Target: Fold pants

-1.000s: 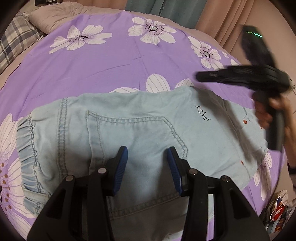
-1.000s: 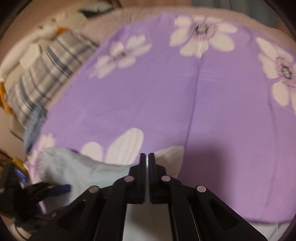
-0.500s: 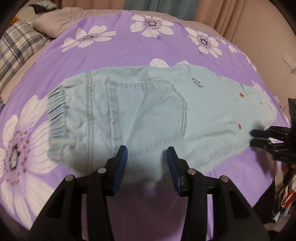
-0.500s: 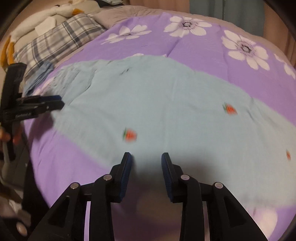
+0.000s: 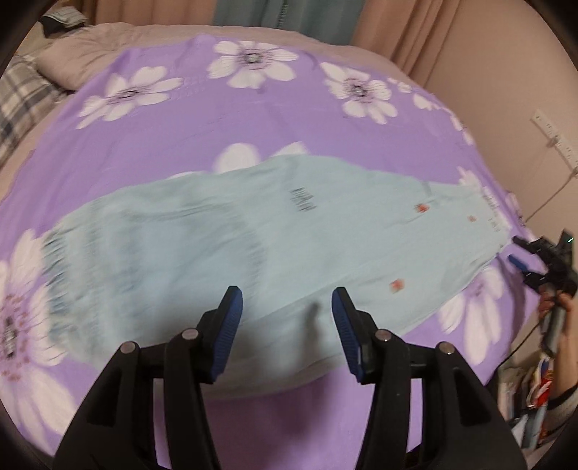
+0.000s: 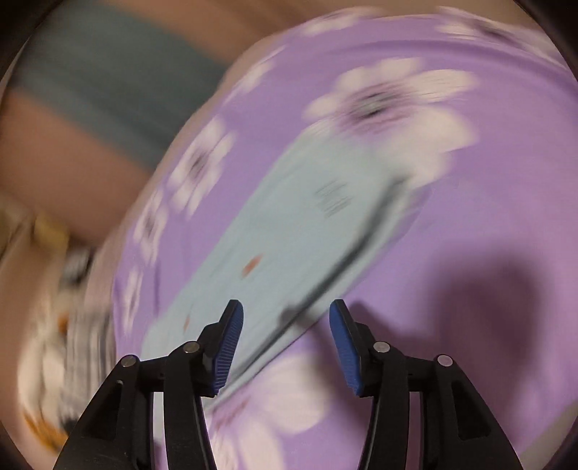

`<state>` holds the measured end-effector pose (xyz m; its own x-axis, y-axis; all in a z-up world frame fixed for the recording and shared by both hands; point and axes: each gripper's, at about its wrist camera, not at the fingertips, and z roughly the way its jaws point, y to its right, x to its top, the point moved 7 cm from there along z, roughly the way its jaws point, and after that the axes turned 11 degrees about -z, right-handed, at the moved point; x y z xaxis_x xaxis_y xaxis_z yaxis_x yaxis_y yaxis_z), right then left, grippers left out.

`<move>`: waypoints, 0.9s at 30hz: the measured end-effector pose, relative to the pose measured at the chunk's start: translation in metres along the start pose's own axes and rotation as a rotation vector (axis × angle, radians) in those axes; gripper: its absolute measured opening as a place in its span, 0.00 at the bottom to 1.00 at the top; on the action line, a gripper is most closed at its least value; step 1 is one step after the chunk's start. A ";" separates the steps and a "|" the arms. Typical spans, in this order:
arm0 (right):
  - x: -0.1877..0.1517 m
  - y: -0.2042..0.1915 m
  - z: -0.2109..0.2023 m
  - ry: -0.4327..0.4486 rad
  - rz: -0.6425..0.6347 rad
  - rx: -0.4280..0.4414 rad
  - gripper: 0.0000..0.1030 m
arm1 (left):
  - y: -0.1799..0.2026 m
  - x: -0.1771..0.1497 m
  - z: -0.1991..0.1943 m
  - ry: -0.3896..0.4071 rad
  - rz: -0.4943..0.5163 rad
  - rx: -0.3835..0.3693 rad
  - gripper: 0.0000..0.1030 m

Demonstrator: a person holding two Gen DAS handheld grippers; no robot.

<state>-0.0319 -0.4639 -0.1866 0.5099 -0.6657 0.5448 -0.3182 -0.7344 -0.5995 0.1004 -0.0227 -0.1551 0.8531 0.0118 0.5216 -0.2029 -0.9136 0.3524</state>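
Light blue denim pants (image 5: 224,246) lie flat across the purple flowered bedspread (image 5: 224,126), waistband at the left and leg ends at the right. My left gripper (image 5: 287,303) hovers above the near edge of the pants, its jaws opening with nothing between them. In the left wrist view my right gripper (image 5: 520,253) sits just off the leg ends at the far right, held by a hand (image 5: 563,307). The right wrist view is blurred: the pants (image 6: 289,231) stretch away diagonally, and my right gripper (image 6: 285,318) is above their near end, jaws opening and empty.
A plaid pillow (image 5: 18,97) and a beige quilt (image 5: 108,47) lie at the bed's far left. Curtains (image 5: 281,18) hang behind the bed. A wall with a socket strip (image 5: 552,137) is at the right, with cluttered items (image 5: 534,390) on the floor beside the bed.
My right gripper swept from over the middle of the bed to the leg ends at the right and went from shut to open. My left gripper drew back toward the near edge and widened slightly.
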 end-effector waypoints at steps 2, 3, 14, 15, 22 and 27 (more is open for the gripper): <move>0.012 0.024 0.001 0.041 0.077 -0.033 0.49 | 0.019 0.006 0.010 -0.011 0.012 -0.020 0.50; 0.017 0.031 0.004 0.045 0.096 -0.053 0.49 | 0.028 0.007 0.014 -0.016 0.021 -0.025 0.50; 0.037 0.018 0.034 0.095 0.035 -0.124 0.06 | 0.091 0.016 0.053 -0.116 -0.029 -0.157 0.50; 0.040 0.012 0.030 0.121 0.005 -0.152 0.06 | 0.094 0.016 0.054 -0.130 -0.050 -0.179 0.50; 0.037 -0.092 0.019 0.217 -0.421 -0.165 0.06 | 0.140 0.036 0.051 -0.173 -0.195 -0.416 0.68; -0.012 -0.166 0.026 0.241 -0.758 -0.150 0.06 | 0.163 0.045 0.051 -0.188 -0.271 -0.542 0.71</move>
<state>0.0355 -0.3306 -0.1087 0.4488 0.0226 0.8933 -0.0677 -0.9959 0.0592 0.1304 -0.1913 -0.1135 0.9682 0.0966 0.2306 -0.1406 -0.5524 0.8216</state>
